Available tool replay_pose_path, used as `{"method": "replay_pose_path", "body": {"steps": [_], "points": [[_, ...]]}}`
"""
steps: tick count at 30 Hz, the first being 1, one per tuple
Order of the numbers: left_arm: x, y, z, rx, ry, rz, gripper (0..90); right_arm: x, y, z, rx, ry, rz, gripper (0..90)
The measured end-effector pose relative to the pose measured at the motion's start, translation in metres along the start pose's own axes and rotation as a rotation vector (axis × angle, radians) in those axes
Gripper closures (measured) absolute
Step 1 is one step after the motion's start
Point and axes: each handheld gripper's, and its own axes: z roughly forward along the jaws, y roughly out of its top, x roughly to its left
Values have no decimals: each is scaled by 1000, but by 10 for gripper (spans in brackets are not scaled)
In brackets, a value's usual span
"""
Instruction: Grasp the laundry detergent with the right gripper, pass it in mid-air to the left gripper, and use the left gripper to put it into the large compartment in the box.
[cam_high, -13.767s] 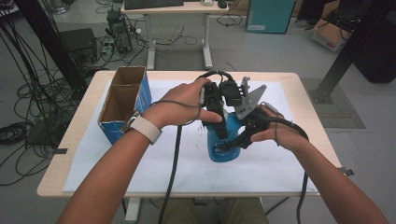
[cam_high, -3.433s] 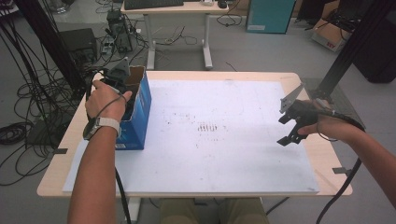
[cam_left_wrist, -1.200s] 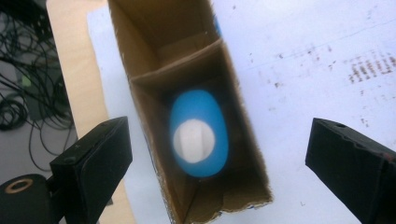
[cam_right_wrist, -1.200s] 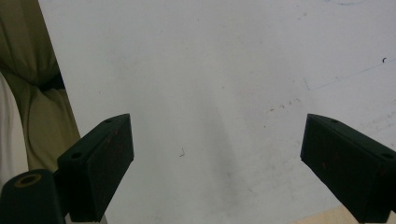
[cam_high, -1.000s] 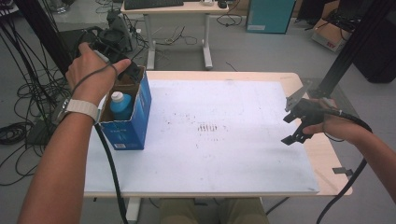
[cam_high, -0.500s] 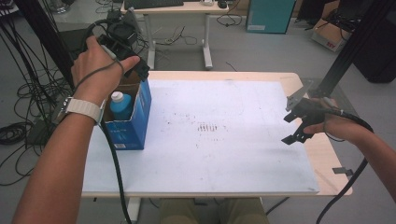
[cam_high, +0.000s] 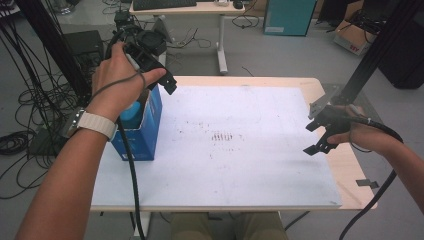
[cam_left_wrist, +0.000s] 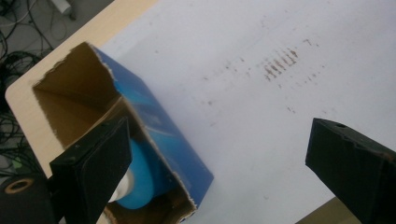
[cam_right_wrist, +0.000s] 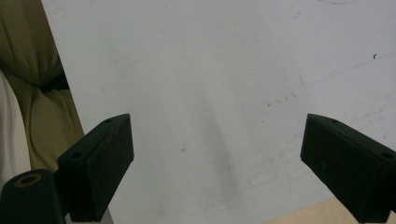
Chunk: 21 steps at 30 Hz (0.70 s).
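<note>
Blue cardboard, torn along its open top, makes the box (cam_high: 142, 125) at the table's (cam_high: 280, 82) left edge, and the smooth round blue bottle (cam_left_wrist: 137, 179) stands inside it. Above the box, the left gripper (cam_high: 160, 67) is spread and empty; it should lift straight clear so a jaw doesn't snag the ragged rim. By the right edge the right gripper (cam_high: 320, 135) hangs wide over the scuffed white sheet (cam_high: 240, 155), holding nothing.

A blue box (cam_high: 145, 131) with a brown inside holds a blue bottle (cam_left_wrist: 140, 179); the white sheet (cam_high: 240, 150) carries brownish specks.
</note>
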Motion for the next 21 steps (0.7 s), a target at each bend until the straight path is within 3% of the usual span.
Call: {"method": "replay_pose_path", "body": {"steps": [1,14,21], "points": [[-3,1,0,9,0,23,74,0,-1,0,-2,0,1,95],[-24,5,14,-9,-41,117,75,-2,-1,-2,-5,2,6,96],[-37,5,23,-31,-80,201,74,-2,-1,0,-7,5,11,95]]}}
